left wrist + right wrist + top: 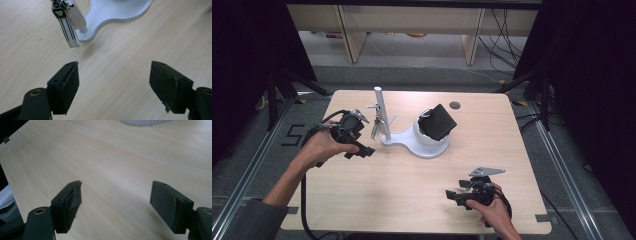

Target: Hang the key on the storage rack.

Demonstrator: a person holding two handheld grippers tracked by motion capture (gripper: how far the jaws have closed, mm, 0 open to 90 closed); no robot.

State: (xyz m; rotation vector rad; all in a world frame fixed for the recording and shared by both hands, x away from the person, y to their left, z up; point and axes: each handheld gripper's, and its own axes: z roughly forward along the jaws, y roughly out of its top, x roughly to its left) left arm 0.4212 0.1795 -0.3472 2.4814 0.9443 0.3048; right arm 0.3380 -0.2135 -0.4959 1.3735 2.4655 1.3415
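A pale, matt wood-grain table [422, 200] is seen under a smooth white plastic-looking stand [412, 142], and a glossy key fob [68, 25] is hung there.

Left black two-jaw gripper [362, 150]: matte block jaws, brass-coloured pivot screws, frayed pad [72, 80] edges, thick black cable trailing. Right black two-jaw gripper [453, 194]: same build, grey three-cornered plate [486, 171] on top. Grey sleeve [249, 220] worn on left forearm.

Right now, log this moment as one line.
left gripper: open, near key fob | right gripper: open, above table | wallet: in stand
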